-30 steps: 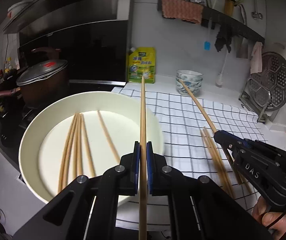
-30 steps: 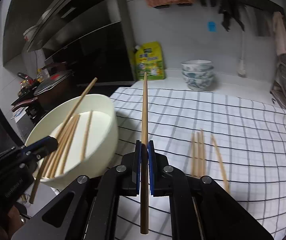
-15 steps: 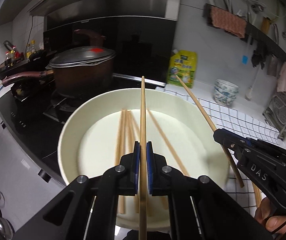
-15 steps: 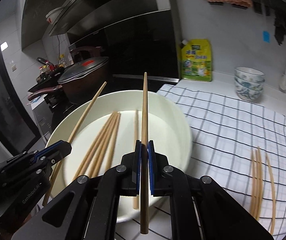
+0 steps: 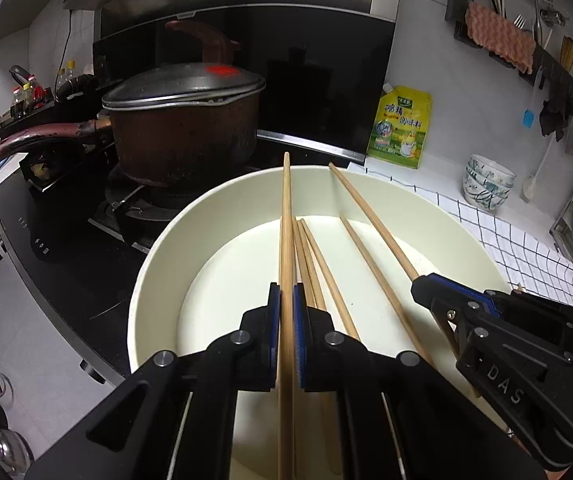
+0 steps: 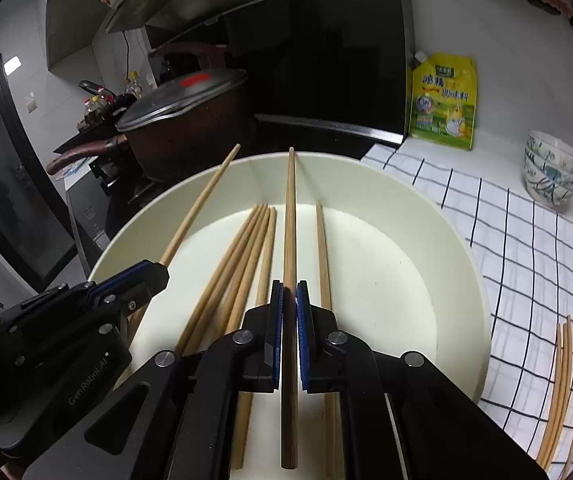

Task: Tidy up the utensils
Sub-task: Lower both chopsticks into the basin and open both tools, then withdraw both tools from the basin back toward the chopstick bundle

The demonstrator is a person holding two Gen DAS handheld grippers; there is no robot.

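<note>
Landmark: the cream bowl [image 5: 154, 248] at the edge of the worktop [image 6: 526, 240], beside the stove.
Left tongs [image 5: 285, 300]: pressed together on one chopstick [image 5: 286, 216], which is held above the bowl, its tip over the far rim.
Right tongs [image 6: 289, 300]: pinching a second chopstick [image 6: 289, 216], also held above the bowl, pointing to the far rim.
Already in the bowl: five loose chopsticks [image 6: 242, 248] are seen flat on the bottom.
Not yet collected: a few chopsticks [image 6: 562, 380] lie on the checked cloth [image 6: 534, 264], to the right of the bowl.
Step in hand: it is judged that both held sticks are to be dropped into the bowl.
How it is done well: the sticks should be lowered near the bottom and kept parallel to those lying there before the tongs are spread.
Risk: a stick released high, or with its tip over the rim, may bounce out toward the pot [image 5: 182, 136].
</note>
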